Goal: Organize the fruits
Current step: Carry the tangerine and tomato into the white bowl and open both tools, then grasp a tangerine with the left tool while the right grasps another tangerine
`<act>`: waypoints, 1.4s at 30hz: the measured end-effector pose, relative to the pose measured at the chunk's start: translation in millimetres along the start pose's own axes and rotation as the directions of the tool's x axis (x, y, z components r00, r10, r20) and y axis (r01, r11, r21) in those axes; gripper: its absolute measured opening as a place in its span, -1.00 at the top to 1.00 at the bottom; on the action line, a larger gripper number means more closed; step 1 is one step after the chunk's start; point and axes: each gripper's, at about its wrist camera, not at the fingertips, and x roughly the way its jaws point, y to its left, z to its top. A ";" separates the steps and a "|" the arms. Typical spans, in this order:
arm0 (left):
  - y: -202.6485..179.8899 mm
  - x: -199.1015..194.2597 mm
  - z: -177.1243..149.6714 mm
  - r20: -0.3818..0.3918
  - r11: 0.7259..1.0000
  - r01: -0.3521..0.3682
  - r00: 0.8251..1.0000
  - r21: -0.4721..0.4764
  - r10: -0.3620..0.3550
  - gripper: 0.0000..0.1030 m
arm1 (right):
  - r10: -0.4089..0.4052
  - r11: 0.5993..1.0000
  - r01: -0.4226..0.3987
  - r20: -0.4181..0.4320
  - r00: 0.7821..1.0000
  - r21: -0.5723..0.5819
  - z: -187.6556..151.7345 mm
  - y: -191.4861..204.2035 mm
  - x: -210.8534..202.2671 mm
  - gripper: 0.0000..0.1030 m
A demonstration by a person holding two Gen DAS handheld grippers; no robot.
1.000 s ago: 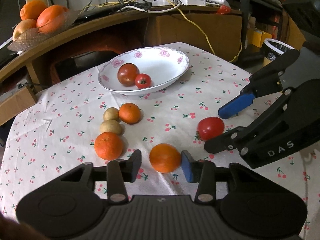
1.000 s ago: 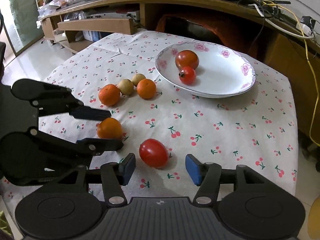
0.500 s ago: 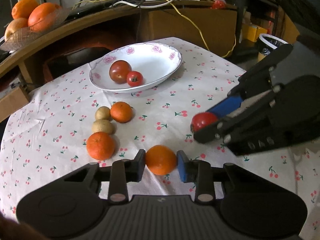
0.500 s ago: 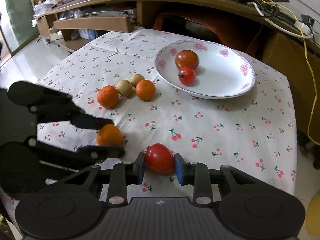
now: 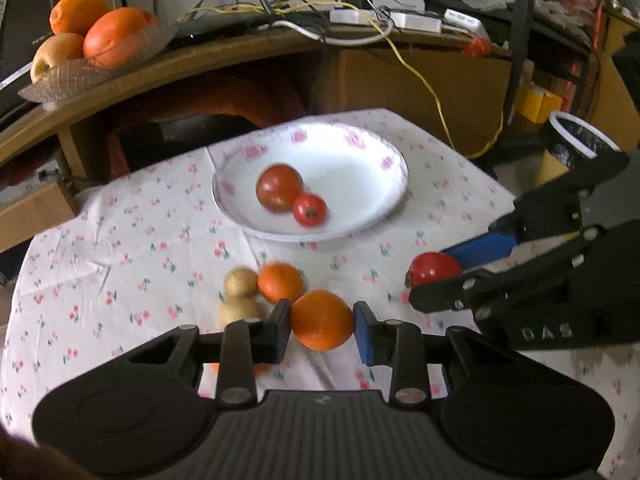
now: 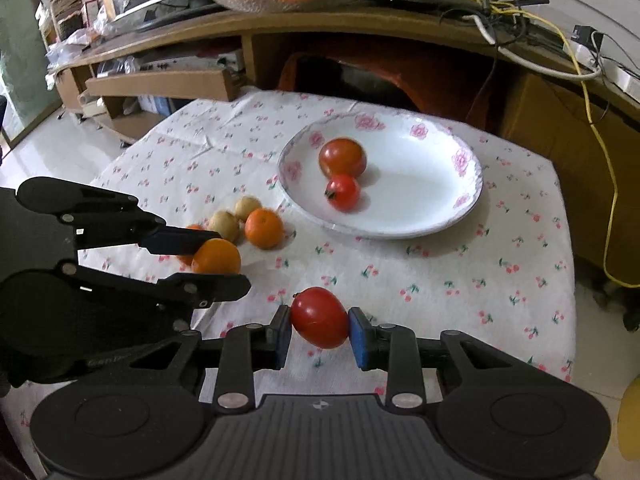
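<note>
home living room, cherry-print tablecloth, wooden tv shelf, fruit dish

The right gripper clamped a glossy red tomato above the cherry-print tablecloth. The left gripper pinched a round orange, apparently lifted. Two tomatoes sat in the white floral bowl.

At frame centre, the white plate is showing pink rose motifs along its rim and carrying two red tomatoes. The white tablecloth is displaying small red cherries with green stems. Low in the frame, black grippers with blue pads are bracketing a red tomato; at left, an orange is glowing bright orange.
</note>
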 end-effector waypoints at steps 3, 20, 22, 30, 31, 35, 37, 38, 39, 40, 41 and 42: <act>3.4 3.6 13.3 0.018 1.000 -0.014 1.000 0.003 0.014 0.25 | -0.006 1.000 0.006 0.015 1.000 0.024 9.8 -6.0 1.8 0.43; 24.4 53.2 59.0 0.027 0.997 -0.068 0.997 -0.028 0.068 0.26 | -0.091 0.994 0.088 0.055 0.994 0.058 48.9 -32.6 39.3 0.42; 26.5 58.3 58.3 0.018 0.997 -0.070 0.997 -0.032 0.071 0.26 | -0.098 0.994 0.095 0.052 0.994 0.046 50.0 -32.5 44.5 0.42; 30.3 67.2 60.1 0.003 0.996 -0.071 0.997 -0.056 0.071 0.25 | -0.111 0.993 0.109 0.060 0.992 0.045 52.2 -35.1 51.3 0.38; 30.7 67.1 60.0 0.003 0.996 -0.070 0.998 -0.056 0.070 0.25 | -0.111 0.993 0.109 0.060 0.992 0.044 52.3 -34.8 51.4 0.38; 31.9 65.1 59.6 0.004 0.995 -0.074 0.997 -0.060 0.074 0.24 | -0.121 0.993 0.119 0.077 0.990 0.028 52.2 -32.3 49.7 0.35; 31.7 64.2 59.7 0.007 0.995 -0.076 0.997 -0.060 0.077 0.23 | -0.122 0.992 0.120 0.080 0.989 0.033 52.5 -33.5 49.0 0.30; 31.6 64.0 59.7 0.007 0.995 -0.079 0.997 -0.058 0.079 0.23 | -0.127 0.992 0.124 0.080 0.989 0.034 52.5 -34.1 48.9 0.27; 31.4 63.9 59.7 0.008 0.995 -0.080 0.997 -0.058 0.081 0.23 | -0.128 0.992 0.125 0.081 0.989 0.035 52.5 -34.5 48.9 0.24; 31.3 63.6 59.6 0.009 0.995 -0.080 0.997 -0.058 0.081 0.23 | -0.126 0.992 0.123 0.081 0.989 0.036 52.6 -34.7 48.6 0.24; 31.1 63.3 59.7 0.012 0.995 -0.082 0.997 -0.059 0.082 0.23 | -0.125 0.992 0.123 0.083 0.989 0.037 52.8 -34.7 48.3 0.24; 31.0 62.8 60.0 0.015 0.995 -0.084 0.996 -0.058 0.085 0.22 | -0.125 0.992 0.122 0.085 0.988 0.037 53.0 -34.7 47.6 0.24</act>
